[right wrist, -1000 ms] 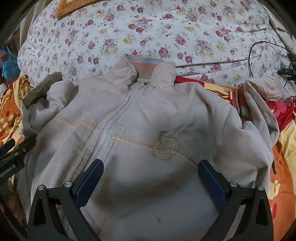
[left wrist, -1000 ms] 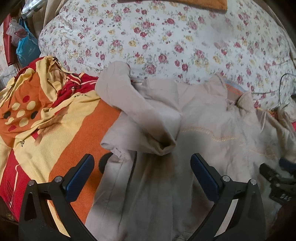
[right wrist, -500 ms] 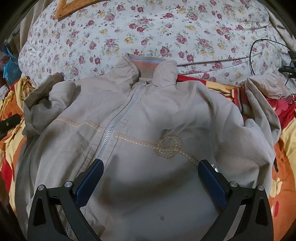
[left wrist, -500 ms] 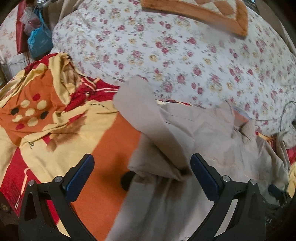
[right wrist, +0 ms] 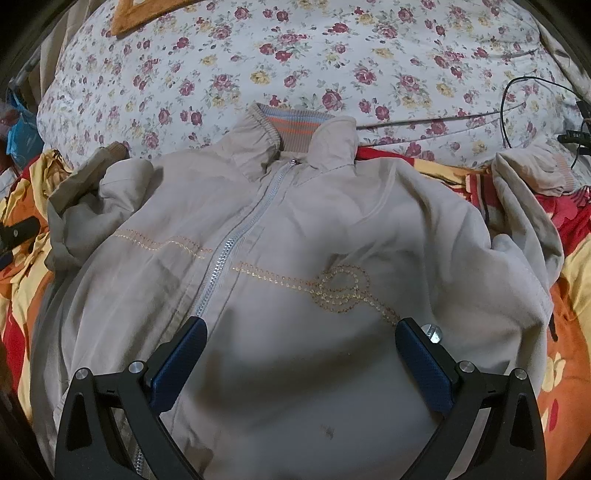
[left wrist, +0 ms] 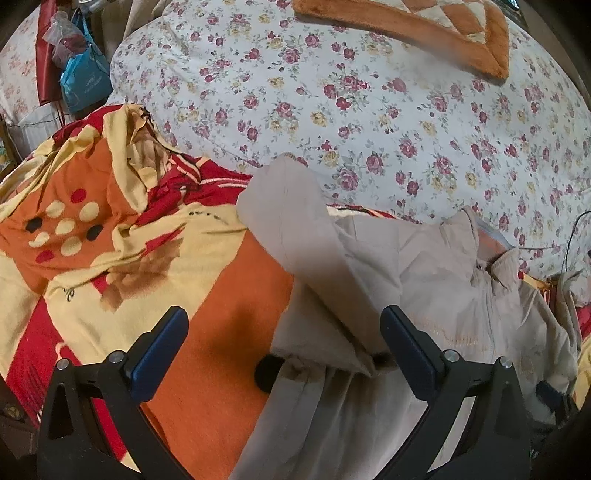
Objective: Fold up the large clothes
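Observation:
A beige zip jacket (right wrist: 295,258) lies front up on the bed, zipped, collar toward the floral quilt. Its left sleeve (left wrist: 306,251) is folded back over the jacket's left side, cuff end near the quilt. Its right sleeve (right wrist: 524,206) lies bunched out to the right. My left gripper (left wrist: 282,339) is open and empty, above the jacket's left edge and the orange blanket. My right gripper (right wrist: 301,343) is open and empty above the jacket's lower front. The left gripper also shows at the right wrist view's left edge (right wrist: 18,230).
A floral quilt (left wrist: 369,110) fills the far side. An orange, red and yellow blanket (left wrist: 110,240) covers the bed under the jacket. A blue bag (left wrist: 83,81) hangs at far left. A black cable (right wrist: 517,96) lies on the quilt at right. An orange cushion (left wrist: 424,22) lies behind.
My left gripper has moved left and back from over the jacket, so more of the orange blanket shows. The right gripper has stayed nearly still. Both stay open.

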The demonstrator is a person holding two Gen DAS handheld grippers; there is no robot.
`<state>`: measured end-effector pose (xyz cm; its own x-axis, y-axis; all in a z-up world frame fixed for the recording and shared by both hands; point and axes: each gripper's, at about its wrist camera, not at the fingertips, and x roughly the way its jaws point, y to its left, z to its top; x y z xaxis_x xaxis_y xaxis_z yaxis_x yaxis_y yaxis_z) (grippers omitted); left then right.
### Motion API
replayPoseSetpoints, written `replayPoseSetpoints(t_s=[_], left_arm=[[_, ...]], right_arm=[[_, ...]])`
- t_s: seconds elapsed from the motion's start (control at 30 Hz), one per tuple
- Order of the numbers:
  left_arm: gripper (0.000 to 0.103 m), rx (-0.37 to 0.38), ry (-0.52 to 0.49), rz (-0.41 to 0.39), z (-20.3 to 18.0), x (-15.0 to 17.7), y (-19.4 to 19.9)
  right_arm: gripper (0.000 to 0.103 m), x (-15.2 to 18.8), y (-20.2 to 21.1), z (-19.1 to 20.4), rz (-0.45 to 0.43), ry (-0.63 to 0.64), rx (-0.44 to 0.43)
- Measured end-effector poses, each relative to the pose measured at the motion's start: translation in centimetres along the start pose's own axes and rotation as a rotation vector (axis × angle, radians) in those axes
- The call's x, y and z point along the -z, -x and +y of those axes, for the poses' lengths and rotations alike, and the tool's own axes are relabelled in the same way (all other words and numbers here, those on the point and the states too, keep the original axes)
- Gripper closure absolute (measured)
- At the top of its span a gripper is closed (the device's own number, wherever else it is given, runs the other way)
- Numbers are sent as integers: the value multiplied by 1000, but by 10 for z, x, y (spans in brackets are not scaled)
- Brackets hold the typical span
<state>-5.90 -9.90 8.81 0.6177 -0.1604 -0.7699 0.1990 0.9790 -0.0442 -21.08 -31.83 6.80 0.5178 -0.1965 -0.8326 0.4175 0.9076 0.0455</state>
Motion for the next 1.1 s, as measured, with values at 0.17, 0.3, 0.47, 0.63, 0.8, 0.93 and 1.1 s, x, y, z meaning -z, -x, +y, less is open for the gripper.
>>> replayPoseSetpoints(t_s=[0.17,0.3,0.47,0.63,0.8,0.93,1.1], left_arm=[[0,-41,7,9,-4,-36,-21],[0,-137,-19,62,-8,-61,-65],[14,-169,-18,122,6,-75,-116],[98,-7,57,227,24,-75,-133],[99,176,-9,121,0,-73,-69],[99,401,-110,37,-53,-67,5],[49,584,-271,78,-127,-26,35]], right_arm=[[1,1,0,-1,6,-8,-7],[1,1,-2,-1,20,-8,-9],[1,0,-6,-2,40,-14,-24],[1,-2,-10,-5,49,-37,-41],[1,-8,9,-17,-42,-98,-52],[1,-11,16,-40,-78,-175,-30],[1,-12,16,-66,-74,-264,-49]])
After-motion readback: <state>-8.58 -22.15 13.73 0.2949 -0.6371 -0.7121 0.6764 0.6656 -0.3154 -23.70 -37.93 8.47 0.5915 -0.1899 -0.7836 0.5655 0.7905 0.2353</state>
